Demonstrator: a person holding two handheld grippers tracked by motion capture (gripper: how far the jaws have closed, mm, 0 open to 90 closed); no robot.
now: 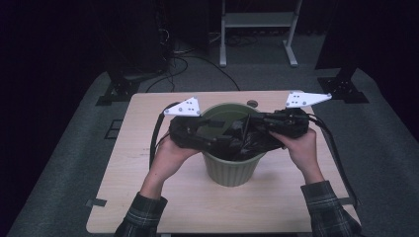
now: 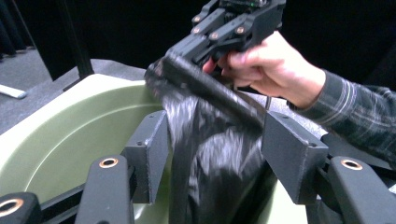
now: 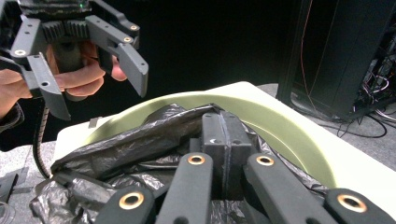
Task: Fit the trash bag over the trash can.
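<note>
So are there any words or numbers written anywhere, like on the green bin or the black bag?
None to read: the green bin, the black bag, the table and each hand-held gripper carry no words, numbers or signs that show.

A light wooden table (image 1: 148, 148) stands on grey carpet (image 1: 64, 163) in a dim room. Behind it, a white frame (image 1: 257, 29) rises from the floor, black cables (image 1: 192, 61) trail across the carpet, and dark curtains (image 1: 49, 34) close the back.
</note>
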